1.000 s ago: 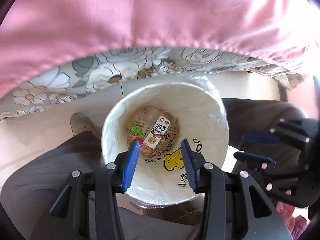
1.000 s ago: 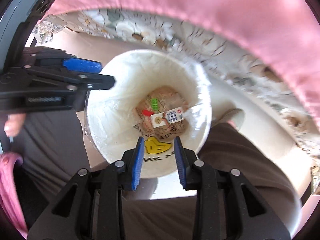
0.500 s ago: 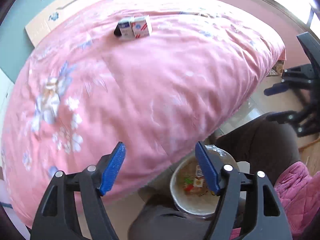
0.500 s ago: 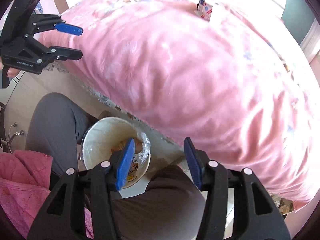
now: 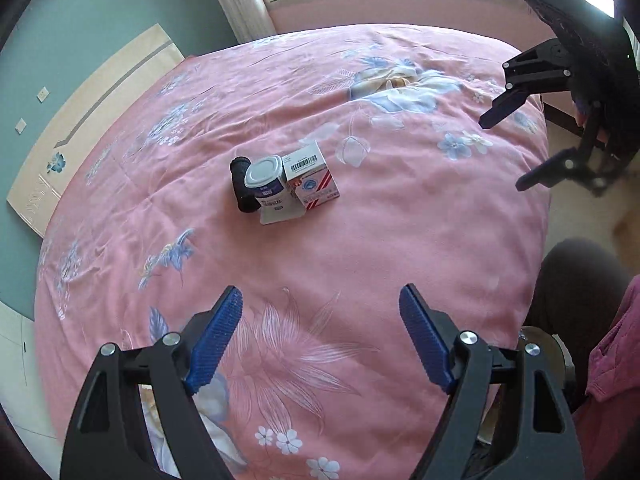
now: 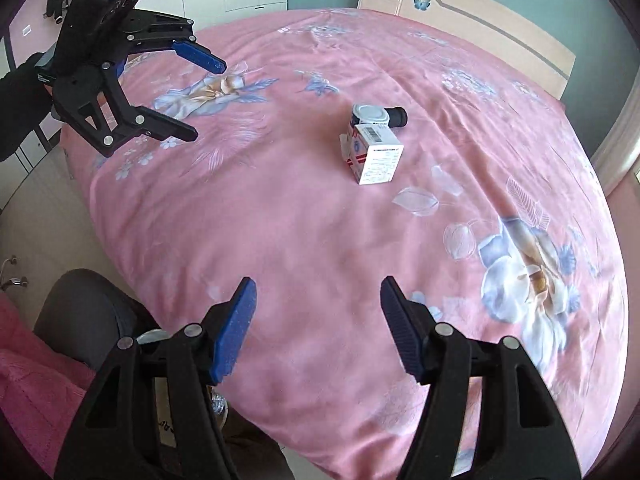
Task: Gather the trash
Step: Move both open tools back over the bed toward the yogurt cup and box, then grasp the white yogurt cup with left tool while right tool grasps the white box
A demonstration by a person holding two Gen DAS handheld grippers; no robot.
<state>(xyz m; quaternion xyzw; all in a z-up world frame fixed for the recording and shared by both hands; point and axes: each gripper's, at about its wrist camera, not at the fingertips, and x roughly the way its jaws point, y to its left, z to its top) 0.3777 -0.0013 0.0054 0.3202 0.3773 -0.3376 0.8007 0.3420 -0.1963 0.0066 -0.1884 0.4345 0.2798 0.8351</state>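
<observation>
Both hand-held grippers, left (image 5: pixel 320 336) and right (image 6: pixel 316 324), have swung up from the bin, jaws just opening, empty (drop done); remaining cartons (image 5: pixel 310 180) sit mid-bed (image 5: pixel 400 240), next.

Bed (image 5: pixel 360 240) under pink floral quilt (image 6: pixel 280 220), pale wooden headboard (image 6: pixel 480 8) at far end. Three items cluster mid-quilt, touching: white carton (image 5: pixel 310 176) with barcode and red stripes, upright; white-lidded blue-label cup (image 5: pixel 266 184) beside it; black cylinder (image 5: pixel 242 184) lying on side behind cup.
</observation>
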